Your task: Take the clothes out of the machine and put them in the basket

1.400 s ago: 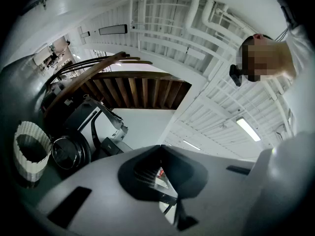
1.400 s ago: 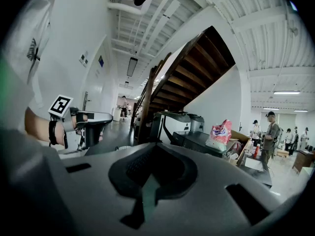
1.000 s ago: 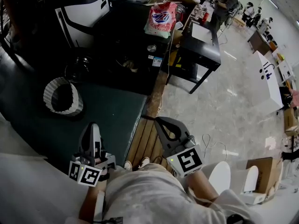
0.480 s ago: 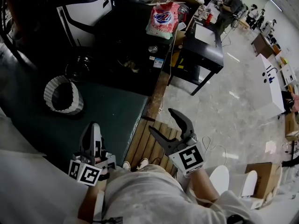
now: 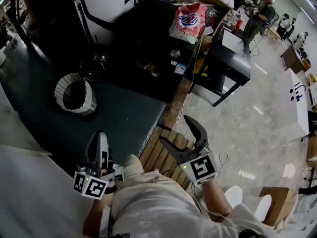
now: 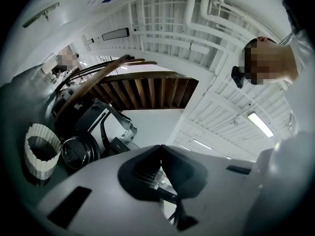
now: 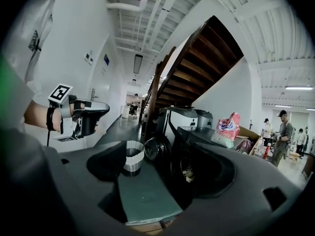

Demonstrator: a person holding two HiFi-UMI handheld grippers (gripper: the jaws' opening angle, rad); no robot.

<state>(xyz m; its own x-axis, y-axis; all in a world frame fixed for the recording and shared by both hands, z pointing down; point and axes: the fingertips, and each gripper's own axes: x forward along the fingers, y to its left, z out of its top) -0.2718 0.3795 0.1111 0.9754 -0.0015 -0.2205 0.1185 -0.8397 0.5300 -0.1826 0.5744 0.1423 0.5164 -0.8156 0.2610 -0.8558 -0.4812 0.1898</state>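
The white ribbed basket point(image 5: 75, 94) stands on the green mat, left of the black washing machine point(image 5: 143, 53). The machine's round door point(image 5: 94, 66) hangs open. A pale bit of clothing point(image 5: 150, 72) shows in the dark drum, also in the right gripper view as pale clothing point(image 7: 189, 175). My right gripper point(image 5: 176, 131) hovers over the wooden slats, well short of the machine. Its jaws are opening and nothing lies between them. Near my body my left gripper point(image 5: 97, 137) is shut and empty. The basket point(image 7: 132, 162) lies ahead of my right gripper point(image 7: 157, 181).
A red-and-white detergent bag point(image 5: 188, 20) sits on top of the machine. To the right stands a black table point(image 5: 228, 53). The green mat point(image 5: 119, 118) ends at a wooden slatted platform point(image 5: 161, 155). Several people stand at the far right.
My right gripper went from shut to wide open and shifted a little forward and down. The left gripper stayed put. The head view swung slightly.
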